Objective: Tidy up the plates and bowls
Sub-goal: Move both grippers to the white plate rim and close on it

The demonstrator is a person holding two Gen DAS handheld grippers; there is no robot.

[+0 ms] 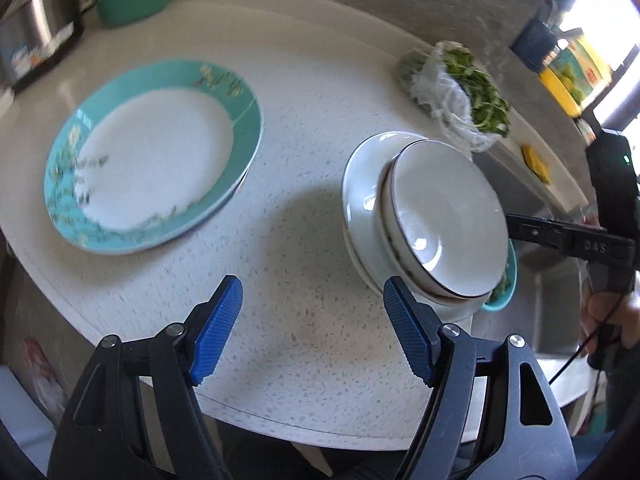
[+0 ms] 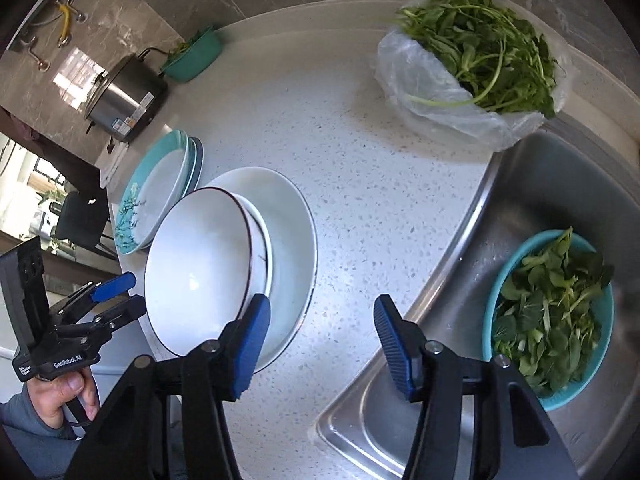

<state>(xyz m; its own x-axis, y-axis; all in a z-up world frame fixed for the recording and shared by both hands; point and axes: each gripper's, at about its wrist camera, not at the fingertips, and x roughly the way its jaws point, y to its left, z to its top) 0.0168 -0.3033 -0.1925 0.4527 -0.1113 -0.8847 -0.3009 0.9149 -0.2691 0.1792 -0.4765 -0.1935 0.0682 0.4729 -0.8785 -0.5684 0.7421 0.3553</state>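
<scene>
A teal-rimmed plate (image 1: 154,156) lies on the white counter at the left; the right wrist view shows it on top of a short stack (image 2: 154,196). To its right, white bowls with dark rims (image 1: 444,216) are nested on a white plate (image 1: 360,196), also in the right wrist view (image 2: 200,268), (image 2: 292,248). My left gripper (image 1: 312,320) is open and empty above the counter, in front of the bowls; it shows in the right wrist view (image 2: 120,298). My right gripper (image 2: 320,336) is open and empty, its left finger beside the white plate's near edge.
A bag of leafy greens (image 2: 476,60) lies at the back of the counter. A steel sink (image 2: 560,208) to the right holds a teal bowl of greens (image 2: 548,320). A rice cooker (image 2: 124,96) and a teal basket (image 2: 196,58) stand far left.
</scene>
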